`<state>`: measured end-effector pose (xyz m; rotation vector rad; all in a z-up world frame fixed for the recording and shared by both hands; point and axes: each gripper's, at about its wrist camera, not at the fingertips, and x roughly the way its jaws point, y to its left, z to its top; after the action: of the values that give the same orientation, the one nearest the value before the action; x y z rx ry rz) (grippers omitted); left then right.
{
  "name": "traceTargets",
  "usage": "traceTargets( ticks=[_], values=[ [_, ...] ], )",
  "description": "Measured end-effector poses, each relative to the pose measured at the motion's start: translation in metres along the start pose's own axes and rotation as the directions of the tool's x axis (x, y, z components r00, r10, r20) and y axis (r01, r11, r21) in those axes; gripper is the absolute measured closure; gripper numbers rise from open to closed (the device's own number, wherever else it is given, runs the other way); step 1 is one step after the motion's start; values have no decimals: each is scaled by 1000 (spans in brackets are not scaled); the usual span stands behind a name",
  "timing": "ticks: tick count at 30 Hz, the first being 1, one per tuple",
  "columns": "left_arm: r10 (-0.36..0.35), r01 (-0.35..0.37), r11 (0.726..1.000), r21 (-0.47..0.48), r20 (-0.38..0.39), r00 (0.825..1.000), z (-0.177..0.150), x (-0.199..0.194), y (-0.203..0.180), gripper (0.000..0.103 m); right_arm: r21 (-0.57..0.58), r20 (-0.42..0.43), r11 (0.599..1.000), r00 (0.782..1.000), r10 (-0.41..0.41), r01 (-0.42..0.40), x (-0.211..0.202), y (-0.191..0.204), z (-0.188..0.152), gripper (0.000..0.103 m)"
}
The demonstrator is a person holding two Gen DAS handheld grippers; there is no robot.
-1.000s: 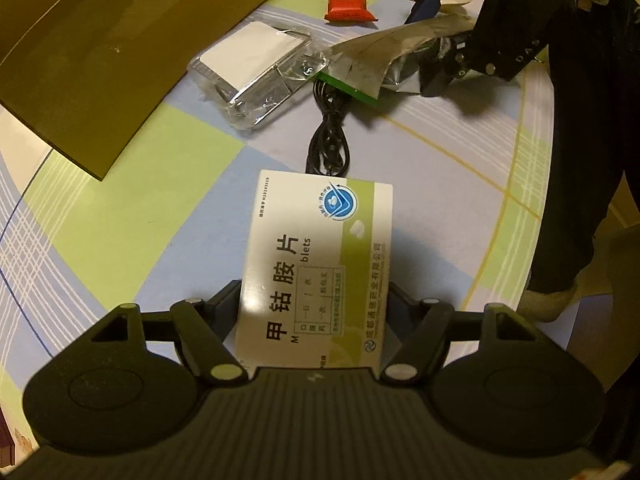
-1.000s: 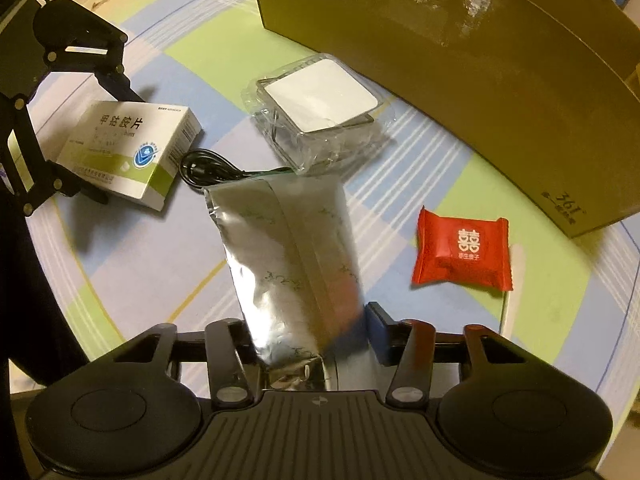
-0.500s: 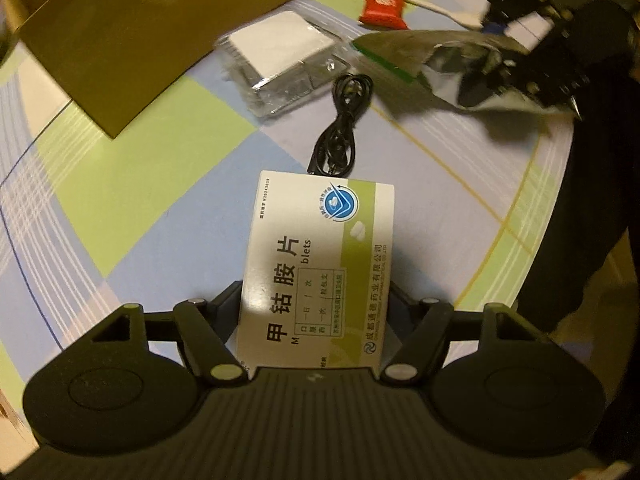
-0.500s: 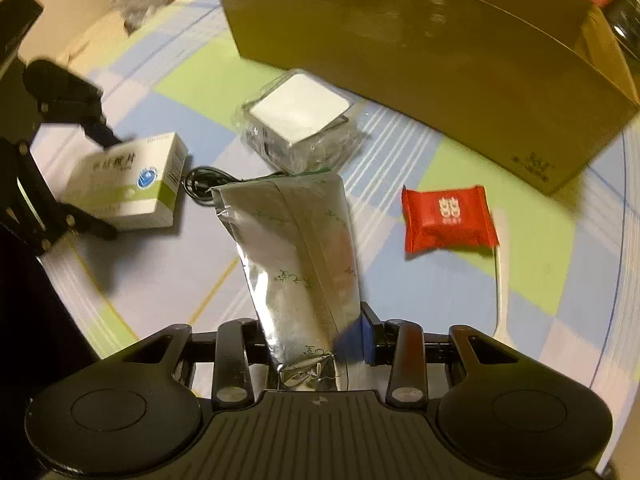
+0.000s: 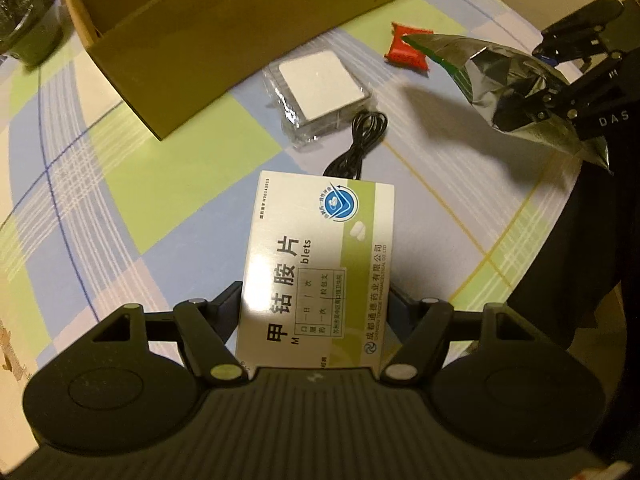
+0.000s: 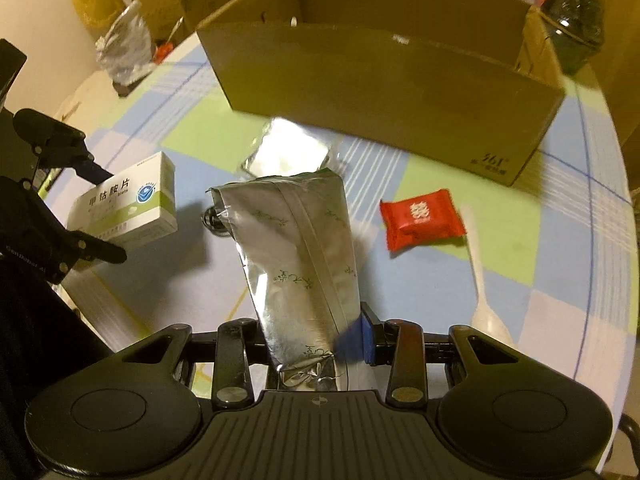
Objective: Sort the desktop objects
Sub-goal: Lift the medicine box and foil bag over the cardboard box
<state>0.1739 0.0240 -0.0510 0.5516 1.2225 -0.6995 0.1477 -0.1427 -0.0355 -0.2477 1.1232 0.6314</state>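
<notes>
My left gripper (image 5: 318,300) is shut on a white and green medicine box (image 5: 316,268), held clear above the checked tablecloth. My right gripper (image 6: 316,336) is shut on the lower end of a silver foil pouch (image 6: 304,256), which hangs above the table and points toward the open cardboard box (image 6: 380,92). In the right wrist view the medicine box (image 6: 128,204) sits between the left gripper's fingers at the left. In the left wrist view the pouch (image 5: 508,80) and right gripper (image 5: 560,92) are at the upper right.
On the cloth lie a plastic-wrapped white pack (image 5: 320,88), a coiled black cable (image 5: 360,140), a red candy packet (image 6: 420,218) and a white plastic spoon (image 6: 480,280). A dark jar (image 6: 572,28) stands behind the box. Bags and cartons (image 6: 124,48) crowd the far left.
Both grippers have risen with their loads, so the table looks farther away and the box's open top now shows. The pouch has lifted off the cable. The right jaws have narrowed on the pouch.
</notes>
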Motion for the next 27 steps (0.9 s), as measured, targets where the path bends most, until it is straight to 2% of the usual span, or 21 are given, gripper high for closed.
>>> traceTargets(
  ticks=[13,27],
  values=[
    [69,-69,998,-3,61,996,22,-50,-13,34,11,113,1000,994,-12,11,-49,4,16,68],
    [87,-79,995,-62,148,985,64,-85,-8,34,37,187,998,981,-50,44,-80,-8,47,68]
  ],
)
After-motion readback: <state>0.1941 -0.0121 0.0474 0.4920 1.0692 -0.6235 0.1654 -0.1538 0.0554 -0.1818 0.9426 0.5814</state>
